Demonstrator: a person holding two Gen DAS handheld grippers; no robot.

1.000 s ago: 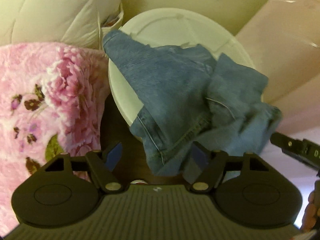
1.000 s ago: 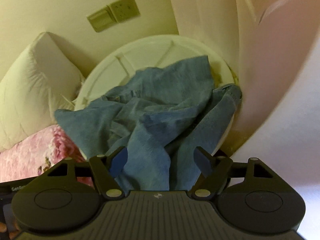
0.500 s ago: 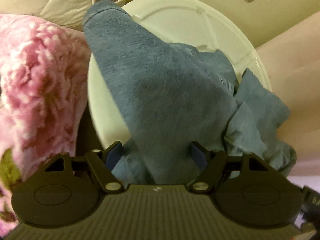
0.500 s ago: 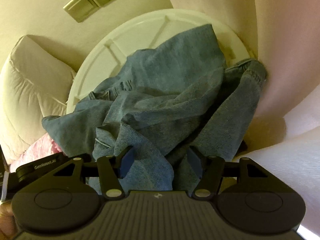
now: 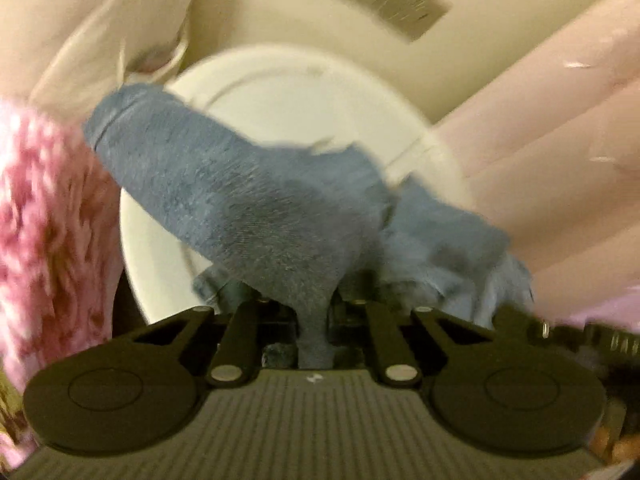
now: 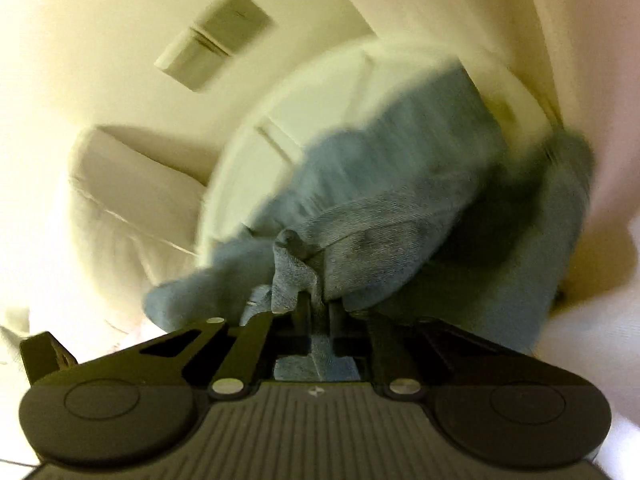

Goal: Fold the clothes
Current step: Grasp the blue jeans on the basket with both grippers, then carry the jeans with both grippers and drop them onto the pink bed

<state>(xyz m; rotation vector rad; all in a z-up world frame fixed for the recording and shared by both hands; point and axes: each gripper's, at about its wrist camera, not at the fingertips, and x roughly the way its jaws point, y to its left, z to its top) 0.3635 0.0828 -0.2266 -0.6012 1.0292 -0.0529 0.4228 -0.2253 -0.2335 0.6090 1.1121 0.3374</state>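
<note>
We hold one hand-held gripper in each hand; both wrist views are smeared by motion blur, so fine detail is limited.

Left hand-held gripper (image 5: pixel 314 320): its two black fingers are drawn in tight on a bunched fold of the crumpled blue denim garment (image 5: pixel 248 208). The cloth rises from the pinch and spreads far and to the left as a broad tongue, its hemmed end reaching over the far-left rim of the round white plastic tabletop (image 5: pixel 288 96). More of the denim lies piled to the right, on the tabletop's right edge.

Right hand-held gripper (image 6: pixel 318 316): likewise clenched, with a narrow pleat of the same blue denim garment (image 6: pixel 400 216) caught between its fingers. From there the cloth runs far across the round white tabletop (image 6: pixel 280 120), and a darker fold hangs over the tabletop's right edge.

Surroundings, left view: a pink and white floral fleece blanket (image 5: pixel 44 220) lies to the left of the tabletop, a white quilted pillow (image 5: pixel 80 24) sits far left, and a pale pink curtain (image 5: pixel 560 152) is on the right. A wall switch plate (image 5: pixel 390 0) is on the cream wall beyond. At the right edge a part of the other gripper is just visible.

Right view: the white pillow (image 6: pixel 128 200) shows to the left of the tabletop and the switch plate (image 6: pixel 212 40) above it.
</note>
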